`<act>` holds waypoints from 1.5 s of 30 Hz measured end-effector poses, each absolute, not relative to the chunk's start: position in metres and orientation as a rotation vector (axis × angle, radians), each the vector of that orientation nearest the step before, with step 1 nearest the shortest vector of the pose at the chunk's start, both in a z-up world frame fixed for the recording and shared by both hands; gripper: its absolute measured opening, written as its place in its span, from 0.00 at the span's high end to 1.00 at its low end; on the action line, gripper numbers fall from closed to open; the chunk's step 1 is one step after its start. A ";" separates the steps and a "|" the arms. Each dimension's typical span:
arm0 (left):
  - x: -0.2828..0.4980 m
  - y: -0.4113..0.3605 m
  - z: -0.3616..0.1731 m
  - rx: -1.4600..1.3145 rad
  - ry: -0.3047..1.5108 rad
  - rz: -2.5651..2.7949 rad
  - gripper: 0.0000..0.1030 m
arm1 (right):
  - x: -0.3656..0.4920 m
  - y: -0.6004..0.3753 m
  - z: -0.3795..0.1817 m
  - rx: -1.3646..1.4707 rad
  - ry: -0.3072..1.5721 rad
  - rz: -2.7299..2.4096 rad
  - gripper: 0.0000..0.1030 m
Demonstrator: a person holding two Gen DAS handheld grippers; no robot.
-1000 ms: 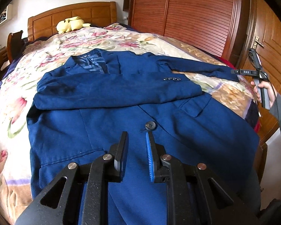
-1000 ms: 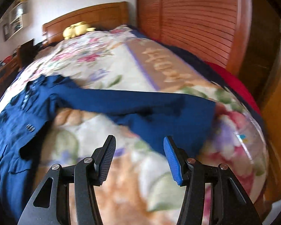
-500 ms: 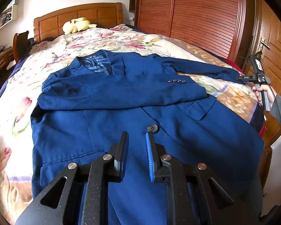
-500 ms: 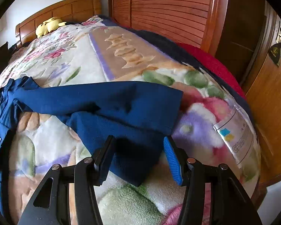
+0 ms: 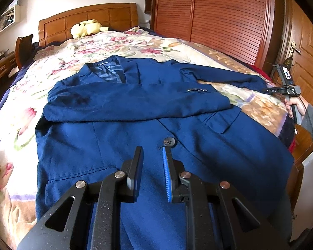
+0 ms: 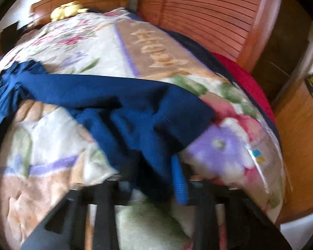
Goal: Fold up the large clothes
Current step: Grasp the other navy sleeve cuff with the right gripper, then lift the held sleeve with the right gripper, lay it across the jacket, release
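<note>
With the blue jacket (image 5: 148,129) spread on the bed (image 5: 58,62), the right gripper (image 6: 156,179) had moved onto the outstretched sleeve (image 6: 148,120) near the bed's right edge, its jaws closing on the cuff for folding, while the left gripper (image 5: 152,166) hovered, jaws narrow and empty.

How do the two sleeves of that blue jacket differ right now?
The folded sleeve lies across the jacket's chest, while the outstretched sleeve reaches sideways over the floral blanket. The folded sleeve lies free of either tool; the outstretched sleeve's cuff sits between the jaws of the right gripper, which are closing on it. Both are the same dark blue cloth.
</note>
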State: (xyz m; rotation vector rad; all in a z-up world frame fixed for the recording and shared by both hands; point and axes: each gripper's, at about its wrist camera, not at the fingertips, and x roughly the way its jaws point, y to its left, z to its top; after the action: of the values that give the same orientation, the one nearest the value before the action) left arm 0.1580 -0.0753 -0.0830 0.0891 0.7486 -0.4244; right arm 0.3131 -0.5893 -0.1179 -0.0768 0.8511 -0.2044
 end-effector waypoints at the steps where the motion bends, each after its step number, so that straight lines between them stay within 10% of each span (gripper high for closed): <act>1: 0.157 -0.074 -0.083 0.092 0.750 -0.421 0.81 | 0.314 -0.584 -0.117 -0.112 0.854 -0.199 0.85; 27: 0.118 0.026 -0.049 -0.025 0.625 -0.260 0.81 | 0.262 -0.303 0.181 -0.333 0.232 0.264 0.88; 41: 0.111 0.057 -0.060 -0.044 0.649 -0.208 0.81 | 0.226 -0.180 0.074 -0.421 0.504 0.585 0.87; 45: 0.114 0.050 -0.064 -0.037 0.661 -0.216 0.81 | 0.226 -0.179 0.057 -0.431 0.596 0.626 0.68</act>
State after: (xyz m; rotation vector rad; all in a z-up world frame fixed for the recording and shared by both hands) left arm 0.1139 0.0505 -0.0641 -0.0374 0.6607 -0.2160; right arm 0.2256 -0.1786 0.0574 -0.4306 0.5960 0.6261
